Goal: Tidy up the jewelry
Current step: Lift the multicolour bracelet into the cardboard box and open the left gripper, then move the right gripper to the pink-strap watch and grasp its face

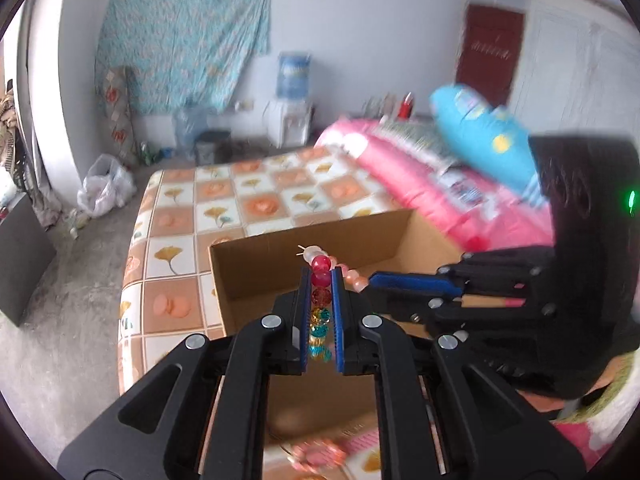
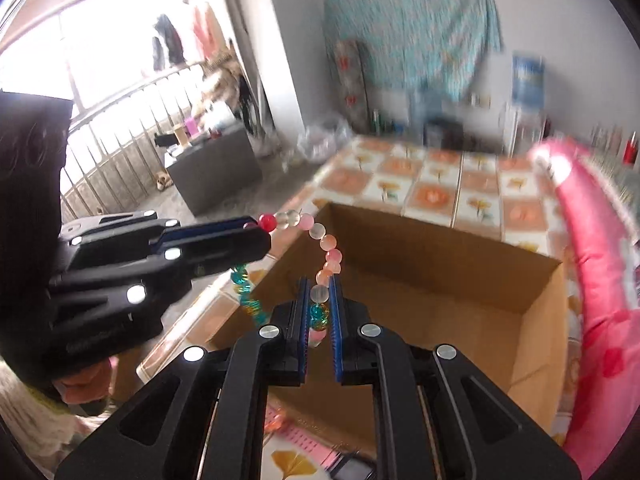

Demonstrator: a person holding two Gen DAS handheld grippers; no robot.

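A bead bracelet of red, pink, clear, teal and yellow beads hangs in the air between both grippers. My left gripper is shut on its red beads, with teal and yellow beads trailing back between the blue pads. The same left gripper enters the right wrist view from the left. My right gripper is shut on a clear bead and shows in the left wrist view as well. Below the bracelet stands an open cardboard box on the bed.
The box rests on a bed with a flower-check sheet. A pink quilt and a blue pillow lie to the right. More pink jewelry lies blurred near the bed's front edge. A person's sleeve shows low left.
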